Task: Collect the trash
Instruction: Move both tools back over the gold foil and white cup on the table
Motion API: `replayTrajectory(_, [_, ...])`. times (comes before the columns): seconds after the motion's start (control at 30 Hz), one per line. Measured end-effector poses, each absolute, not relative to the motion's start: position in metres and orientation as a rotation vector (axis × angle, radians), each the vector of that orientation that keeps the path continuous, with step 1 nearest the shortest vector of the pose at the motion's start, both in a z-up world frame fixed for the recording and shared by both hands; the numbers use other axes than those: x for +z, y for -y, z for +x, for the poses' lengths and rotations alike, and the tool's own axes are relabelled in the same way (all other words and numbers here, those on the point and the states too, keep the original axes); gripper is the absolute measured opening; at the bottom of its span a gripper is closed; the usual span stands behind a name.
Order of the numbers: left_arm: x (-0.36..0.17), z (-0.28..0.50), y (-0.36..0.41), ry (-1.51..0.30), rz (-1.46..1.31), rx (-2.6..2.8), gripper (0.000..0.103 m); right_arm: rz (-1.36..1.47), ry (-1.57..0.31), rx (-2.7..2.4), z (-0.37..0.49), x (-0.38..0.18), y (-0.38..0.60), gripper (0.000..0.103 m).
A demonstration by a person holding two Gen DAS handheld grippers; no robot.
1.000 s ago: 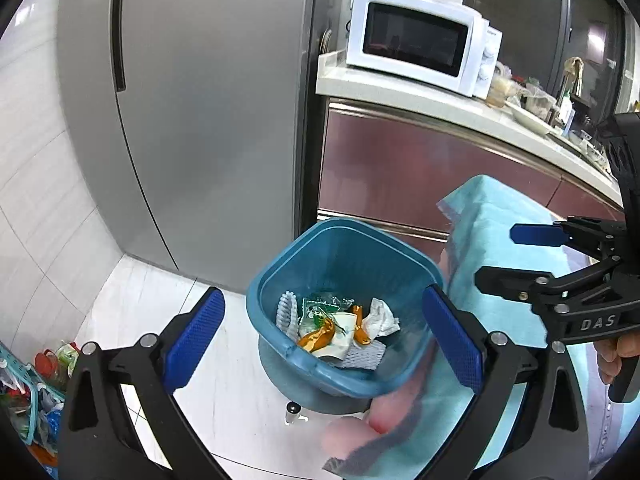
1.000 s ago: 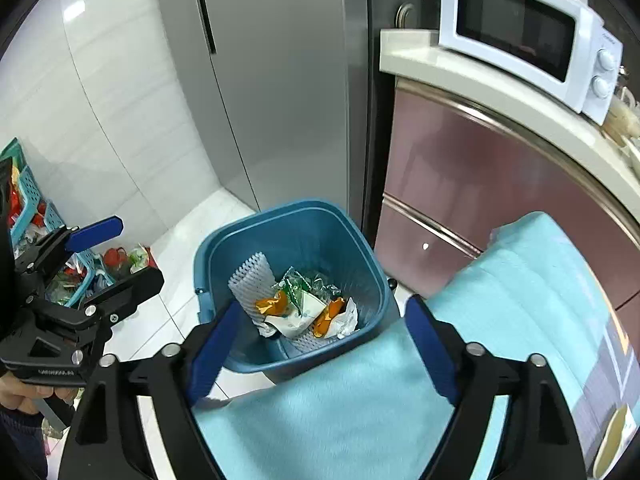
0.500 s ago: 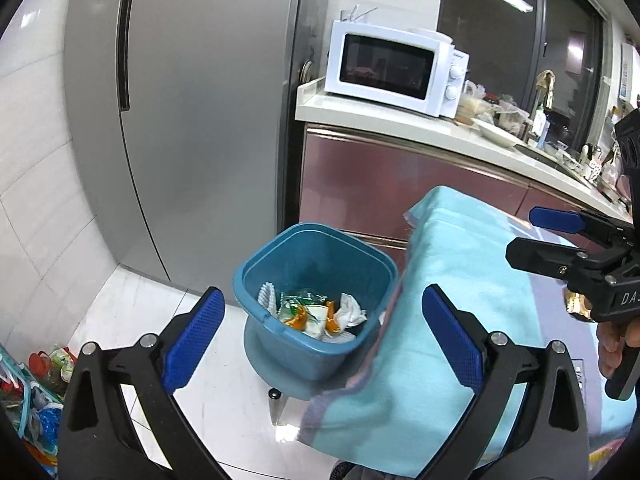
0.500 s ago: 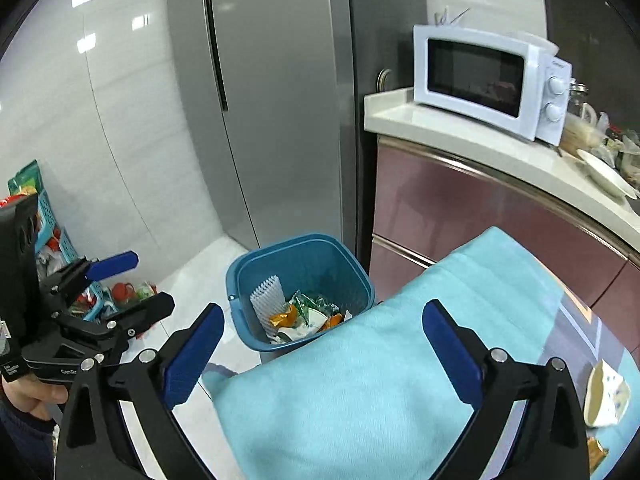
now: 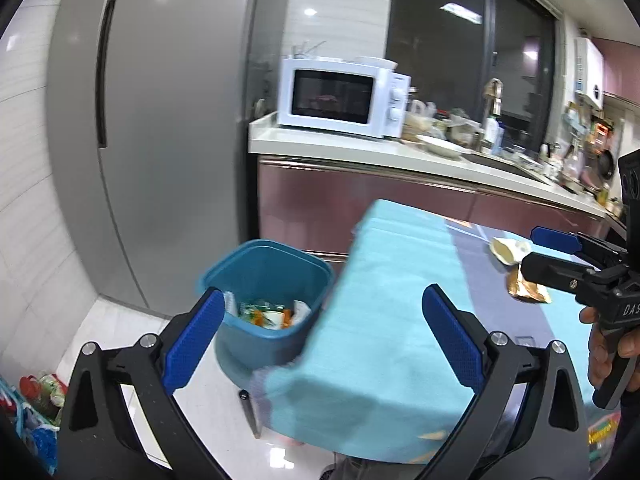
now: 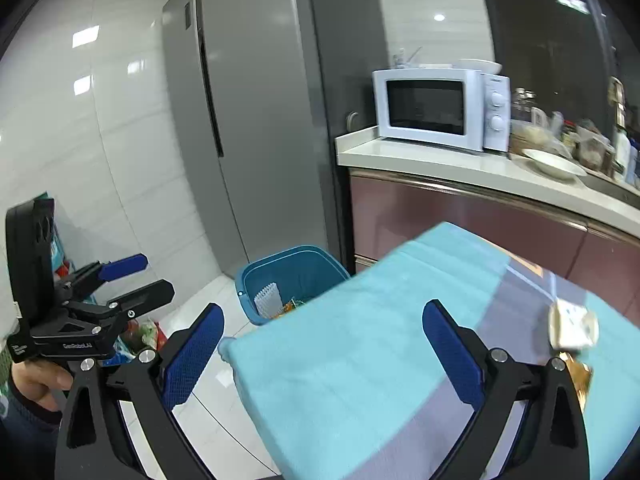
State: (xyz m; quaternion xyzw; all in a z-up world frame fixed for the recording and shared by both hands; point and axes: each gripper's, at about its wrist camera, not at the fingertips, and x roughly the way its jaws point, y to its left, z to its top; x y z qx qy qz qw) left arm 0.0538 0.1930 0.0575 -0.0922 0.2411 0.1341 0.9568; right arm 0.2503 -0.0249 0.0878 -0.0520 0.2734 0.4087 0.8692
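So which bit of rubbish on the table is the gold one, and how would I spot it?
Find the table under the light blue cloth, beside the teal bin. Two pieces lie near its far right end. The gold wrapper is the crinkled, shiny one nearer the camera; its neighbour, the pale wrapper, is cream and dull.

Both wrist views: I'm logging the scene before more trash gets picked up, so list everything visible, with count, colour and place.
bin: one, blue, on the floor beside the table, trash inside
cloth: one, turquoise, covering the table
wrappers: two, one pale, one gold, on the table's far right
fridge: one, grey, behind the bin
microwave: one, white, on the counter
counter: one, white top, maroon fronts
plate: one, white, on the counter
basket: blue, packets inside, floor at far left
left hand-held gripper: black, blue pads, open, empty
right hand-held gripper: black, blue pads, open, empty
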Motion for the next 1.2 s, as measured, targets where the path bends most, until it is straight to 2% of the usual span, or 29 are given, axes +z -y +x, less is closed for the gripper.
replayTrajectory(0.63, [0.036,0.047,-0.082,-0.464,-0.104,0.099,0.097,-0.06,-0.488,0.568,0.181,0.06,0.15,0.096])
replayTrajectory(1.2, [0.04,0.125,0.021,-0.45,0.004,-0.098,0.097,0.025,-0.535,0.337,0.211,0.04,0.226,0.096])
